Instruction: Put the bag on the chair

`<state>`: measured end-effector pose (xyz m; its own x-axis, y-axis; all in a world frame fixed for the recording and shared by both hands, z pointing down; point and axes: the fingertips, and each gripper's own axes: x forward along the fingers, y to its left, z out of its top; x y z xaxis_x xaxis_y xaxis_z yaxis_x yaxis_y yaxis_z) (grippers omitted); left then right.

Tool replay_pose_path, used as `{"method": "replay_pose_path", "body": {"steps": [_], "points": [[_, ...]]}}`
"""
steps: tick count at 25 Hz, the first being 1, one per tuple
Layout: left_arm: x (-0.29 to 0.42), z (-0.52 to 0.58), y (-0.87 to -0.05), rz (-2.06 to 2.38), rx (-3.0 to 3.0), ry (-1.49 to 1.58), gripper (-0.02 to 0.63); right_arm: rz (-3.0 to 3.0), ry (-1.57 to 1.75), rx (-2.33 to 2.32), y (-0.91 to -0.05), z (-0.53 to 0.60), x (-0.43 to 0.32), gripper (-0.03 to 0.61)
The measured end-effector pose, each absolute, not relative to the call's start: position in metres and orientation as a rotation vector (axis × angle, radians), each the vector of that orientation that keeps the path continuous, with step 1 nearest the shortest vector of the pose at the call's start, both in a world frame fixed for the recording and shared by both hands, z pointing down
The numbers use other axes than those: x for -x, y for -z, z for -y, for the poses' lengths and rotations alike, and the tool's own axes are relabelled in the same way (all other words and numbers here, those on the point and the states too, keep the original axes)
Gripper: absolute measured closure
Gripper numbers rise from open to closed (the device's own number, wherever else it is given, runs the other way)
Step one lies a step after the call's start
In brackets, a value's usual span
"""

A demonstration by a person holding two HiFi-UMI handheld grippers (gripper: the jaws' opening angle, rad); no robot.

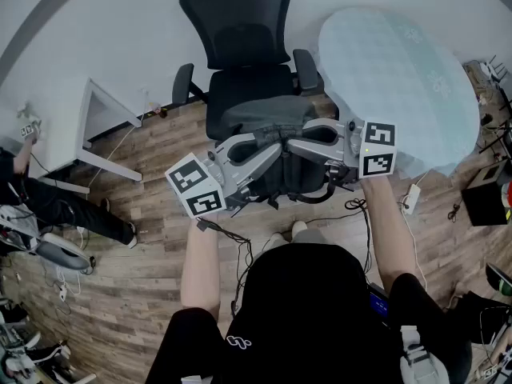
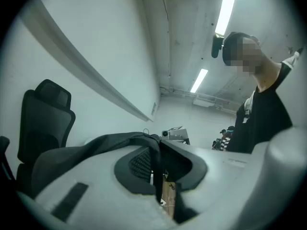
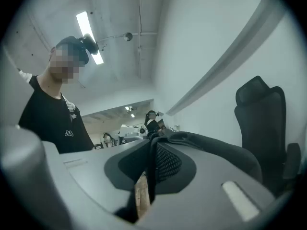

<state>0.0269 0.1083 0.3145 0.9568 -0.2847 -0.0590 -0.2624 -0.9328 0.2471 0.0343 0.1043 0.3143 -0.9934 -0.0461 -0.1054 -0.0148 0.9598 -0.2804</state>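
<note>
A dark grey and black bag (image 1: 268, 118) hangs between my two grippers, just over the front of the seat of a black mesh office chair (image 1: 240, 34). Its black lower part and straps (image 1: 292, 184) dangle in front of the seat edge. My left gripper (image 1: 262, 145) is shut on the bag's top fabric from the left. My right gripper (image 1: 299, 143) is shut on it from the right. In the left gripper view the jaws (image 2: 156, 150) pinch a dark fold of the bag (image 2: 96, 145), with the chair (image 2: 43, 123) at left. In the right gripper view the jaws (image 3: 149, 150) pinch the bag (image 3: 211, 145), with the chair (image 3: 261, 123) at right.
A round table with a pale cloth (image 1: 400, 70) stands close to the chair's right armrest. A white desk (image 1: 96, 122) is at left, with a person's legs (image 1: 72, 206) beside it. Cables and a power strip (image 1: 412, 198) lie on the wood floor.
</note>
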Motion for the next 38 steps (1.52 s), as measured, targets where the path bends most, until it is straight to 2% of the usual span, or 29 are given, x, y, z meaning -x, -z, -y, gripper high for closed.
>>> {"method": "replay_pose_path", "body": {"steps": [29,38], "points": [[-0.041,-0.125,-0.324,0.552,-2.884,0.062,0.575,-3.06,0.324,-0.097,-0.321,-0.12,-0.048,0.535],[-0.019,-0.088,-0.336,0.624,-2.869,0.072,0.574,-3.075,0.356,-0.153,-0.334,-0.082,-0.026,0.535]]}}
